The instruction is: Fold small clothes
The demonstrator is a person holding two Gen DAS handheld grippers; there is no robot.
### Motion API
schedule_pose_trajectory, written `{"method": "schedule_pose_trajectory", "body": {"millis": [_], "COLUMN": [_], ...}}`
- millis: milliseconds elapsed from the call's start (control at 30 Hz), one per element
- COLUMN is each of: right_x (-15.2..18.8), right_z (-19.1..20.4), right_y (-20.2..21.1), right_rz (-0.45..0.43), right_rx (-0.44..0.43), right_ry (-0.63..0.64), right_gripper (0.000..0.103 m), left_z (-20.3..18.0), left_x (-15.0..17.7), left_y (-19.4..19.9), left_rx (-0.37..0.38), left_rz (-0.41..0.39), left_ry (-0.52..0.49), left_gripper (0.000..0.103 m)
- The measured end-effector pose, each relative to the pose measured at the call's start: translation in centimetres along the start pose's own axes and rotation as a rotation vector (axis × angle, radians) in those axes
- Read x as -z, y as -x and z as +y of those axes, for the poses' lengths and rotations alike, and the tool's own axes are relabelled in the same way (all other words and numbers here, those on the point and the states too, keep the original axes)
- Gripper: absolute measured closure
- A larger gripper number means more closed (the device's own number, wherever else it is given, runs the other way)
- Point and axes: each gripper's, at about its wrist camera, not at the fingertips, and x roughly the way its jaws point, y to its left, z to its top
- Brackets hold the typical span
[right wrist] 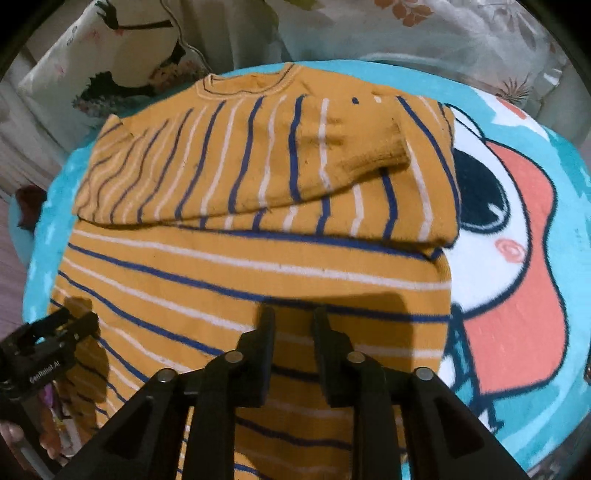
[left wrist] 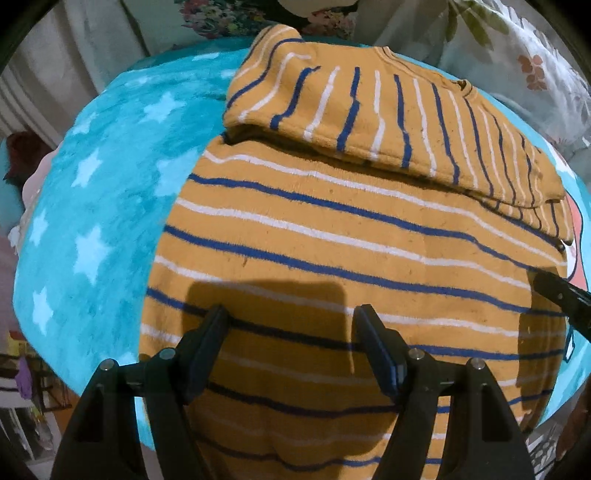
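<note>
A small mustard-yellow sweater [left wrist: 332,240] with blue and white stripes lies flat on a turquoise blanket [left wrist: 110,184]. Both sleeves [left wrist: 369,122] are folded across its chest below the collar [right wrist: 247,83]; the ribbed cuff [right wrist: 373,158] lies on top. It also shows in the right wrist view [right wrist: 240,280]. My left gripper [left wrist: 291,314] is open and empty above the sweater's lower body. My right gripper [right wrist: 293,314] hovers over the lower body, jaws a little apart, holding nothing. The right gripper's tip shows in the left wrist view [left wrist: 557,291]; the left gripper shows in the right wrist view [right wrist: 79,321].
The blanket [right wrist: 535,110] carries white stars [left wrist: 86,171] and a cartoon figure in white, black and coral [right wrist: 517,266]. Floral pillows [right wrist: 461,33] and a white patterned cushion [right wrist: 110,48] stand behind the sweater. The blanket's edge falls off at the left.
</note>
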Motion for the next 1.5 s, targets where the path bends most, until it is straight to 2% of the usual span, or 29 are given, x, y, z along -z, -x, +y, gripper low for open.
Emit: {"method": "schedule_pose_trajectory", "body": {"millis": [167,367,433,733,1167,1333,1433,1500], "right_x": [-0.1,0.0,0.0,-0.3,0.3,0.5,0.5,0.7], "right_z": [0.8,1.9,2.3,3.0,3.1,3.2,3.0,3.0], "right_y": [-0.5,-0.7,-0.8,-1.3,-1.7,-2.0,-2.0,-2.0], "right_rz": [-0.005,-0.033,-0.043,-0.073,-0.112,-0.116,-0.124,-0.138], "right_rx": [0.067,0.123,0.139,0.181,0.189,0.206,0.209,0.215], "right_ry": [-0.017,-0.025,-0.028,-0.062,-0.085,-0.086,-0.095,-0.094], "right_gripper": [0.069,0.054,0.049,0.036,0.013,0.002,0.001,0.001], "left_z": [0.7,1.4,1.4,1.8,1.0,1.6,2.7,3.1], "left_x": [-0.3,-0.5,-0.4,-0.1,-0.1,-0.4,-0.9,-1.7], "left_y": [-0.5,-1.5,-1.7,-2.1,-2.0,-1.1,1.0,3.2], "left_rx": [0.015,0.022,0.026,0.030,0.045,0.088,0.092,0.082], "left_rz": [-0.001,0.030,0.036,0.031,0.051,0.050,0.007,-0.055], "left_ry": [-0.030,-0.037,-0.047,-0.059,-0.110,-0.117,-0.083,-0.079], "left_gripper": [0.020,0.003,0.000,0.000,0.000,0.000,0.000,0.000]}}
